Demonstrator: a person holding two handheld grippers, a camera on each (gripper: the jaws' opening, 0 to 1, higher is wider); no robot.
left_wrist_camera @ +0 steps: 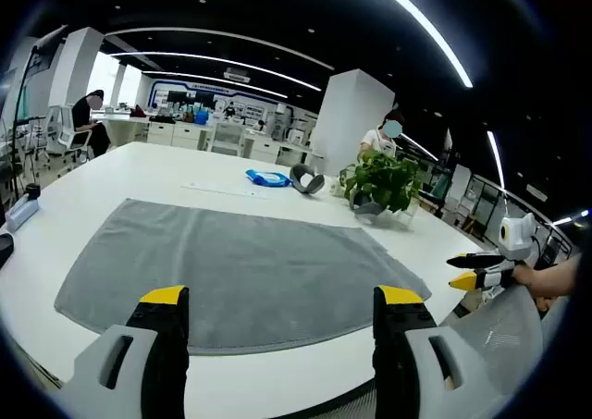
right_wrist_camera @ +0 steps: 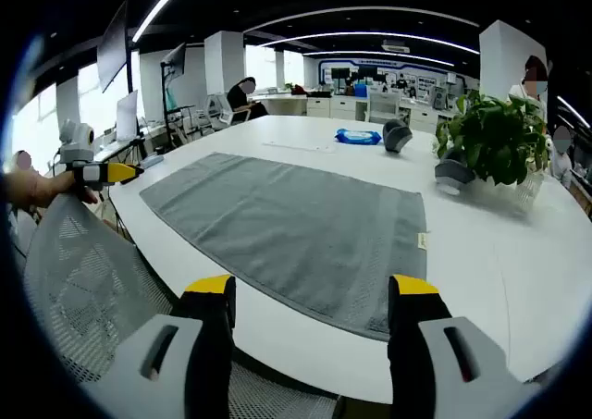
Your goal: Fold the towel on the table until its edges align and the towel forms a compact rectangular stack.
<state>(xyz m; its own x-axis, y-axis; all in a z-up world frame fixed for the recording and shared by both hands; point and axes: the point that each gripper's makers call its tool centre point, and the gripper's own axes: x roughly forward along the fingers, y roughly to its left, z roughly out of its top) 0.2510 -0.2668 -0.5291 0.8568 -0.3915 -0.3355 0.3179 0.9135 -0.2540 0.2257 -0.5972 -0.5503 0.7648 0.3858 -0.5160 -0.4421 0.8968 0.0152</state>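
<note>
1. Two grippers are held off the near edge of the white counter [left_wrist_camera: 111,174], both with jaws spread and nothing between them.
2. Towel [left_wrist_camera: 240,271]: grey, lying flat and fully open on the counter, unfolded, no edge lifted. Folding looks not yet begun.
3. Left gripper [left_wrist_camera: 282,299]: towel lies straight ahead at 12 o'clock, its near hem just beyond the yellow jaw tips. In the left gripper view the long axis runs from 9 to 3 o'clock.
4. Right gripper [right_wrist_camera: 313,285]: towel sits at 11 to 12 o'clock, and the near right corner with a small tag [right_wrist_camera: 422,241] is just past the right jaw. The long side runs away toward 10 o'clock.
5. Key relation, as a judgement: each gripper faces its own end of the near hem, so each is nearer one near corner. A first fold would likely carry that hem away toward the far hem.
6. The other gripper shows at 3 o'clock in the left gripper view and at 9 o'clock in the right gripper view, held by a hand [right_wrist_camera: 37,190] over a mesh chair back [right_wrist_camera: 88,280].
7. Containers: a pot holds a leafy plant [left_wrist_camera: 384,180] beyond the towel's far right corner, well apart from it. A blue packet [left_wrist_camera: 267,178] and a dark rounded object [left_wrist_camera: 307,179] lie farther back.
8. Risk, judged: thick cloth may slip from a shallow pinch.
</note>
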